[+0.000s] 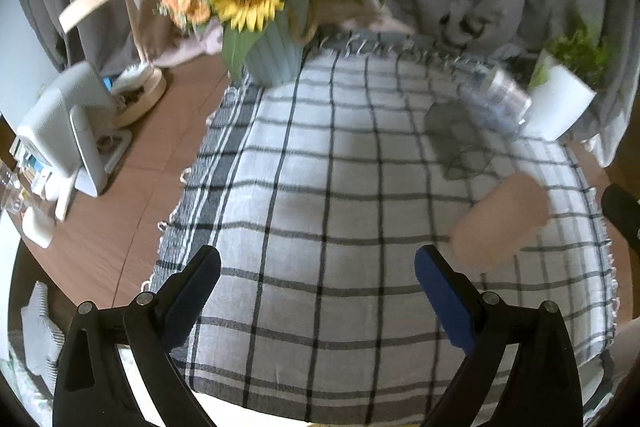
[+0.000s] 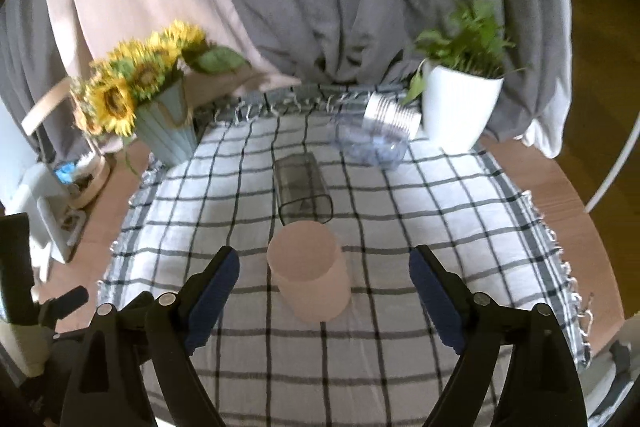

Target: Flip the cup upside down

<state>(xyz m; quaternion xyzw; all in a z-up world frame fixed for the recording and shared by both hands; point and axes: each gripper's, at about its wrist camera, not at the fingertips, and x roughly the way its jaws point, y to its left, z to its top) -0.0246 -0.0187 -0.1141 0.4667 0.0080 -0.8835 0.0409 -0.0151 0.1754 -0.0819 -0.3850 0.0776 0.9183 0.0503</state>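
Here, the pale pink plastic cup (image 2: 309, 271) stands upright with its mouth up on the grey-and-white checked cloth (image 2: 440, 211) that covers the brown wooden tabletop (image 2: 560, 187). The right claw (image 2: 324, 275) is spread wide, its 2 blue-padded fingers (image 2: 214, 287) on either side of the cup and clear of it, holding nothing. Just behind the cup, a smoky grey transparent square tumbler (image 2: 302, 187) lies on its side, its open mouth nearly touching the cup's rim. Farther back, a clear ribbed plastic jar (image 2: 380, 131) lies tipped over near a white pot with a green leafy plant (image 2: 460, 103). At the far left corner of the cloth stands a pale blue ribbed vase of yellow sunflowers (image 2: 160, 123).

In the left wrist view, the left claw (image 1: 318, 281) is also wide open and empty, hovering over bare checked cloth, with the pink cup (image 1: 500, 219) blurred off to its right. A white boxy device (image 1: 64, 135) stands on the bare wood to the left of the cloth.
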